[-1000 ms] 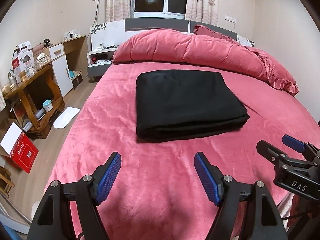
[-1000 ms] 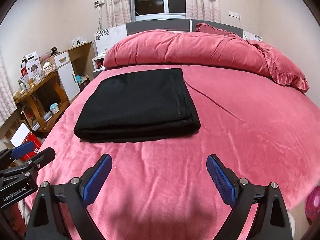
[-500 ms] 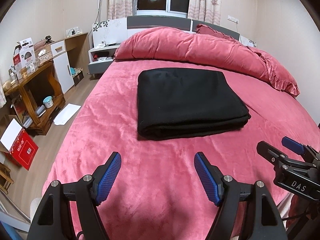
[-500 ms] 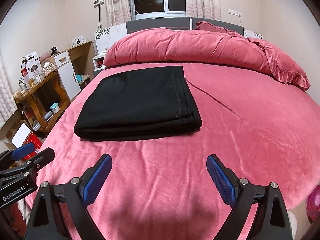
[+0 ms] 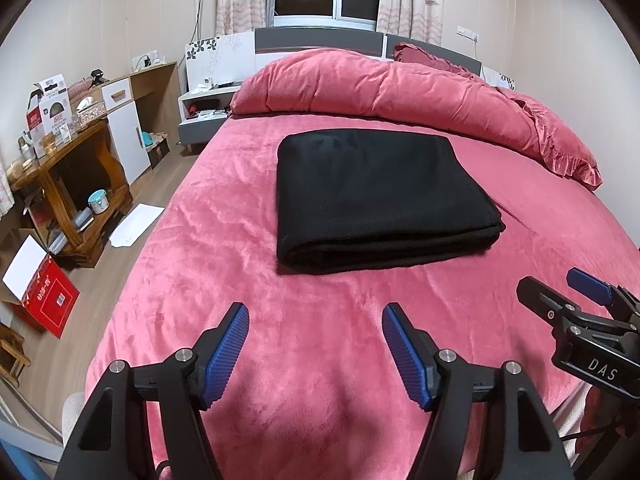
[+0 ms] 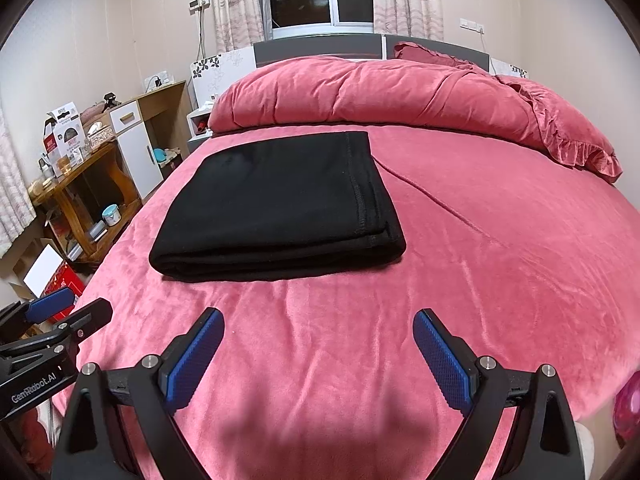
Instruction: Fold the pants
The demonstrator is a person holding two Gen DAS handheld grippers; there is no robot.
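The black pants (image 5: 376,196) lie folded into a flat rectangle on the pink bed (image 5: 320,360); they also show in the right wrist view (image 6: 280,208), with a stitched hem along their right side. My left gripper (image 5: 316,320) is open and empty, held back above the bed's near edge, short of the pants. My right gripper (image 6: 318,324) is open and empty too, beside it to the right. Each gripper shows at the edge of the other's view: the right one (image 5: 568,292) and the left one (image 6: 64,308).
A rolled pink duvet (image 5: 380,92) and a pillow (image 5: 560,152) lie along the headboard. Left of the bed stand a wooden desk (image 5: 68,176), a white cabinet (image 5: 128,132), a nightstand (image 5: 204,108) and a red box (image 5: 44,300) on the floor.
Both grippers have tilted up slightly and drawn back a little; the pants sit a bit lower in the frames. The pants have not moved. Both grippers stay open.
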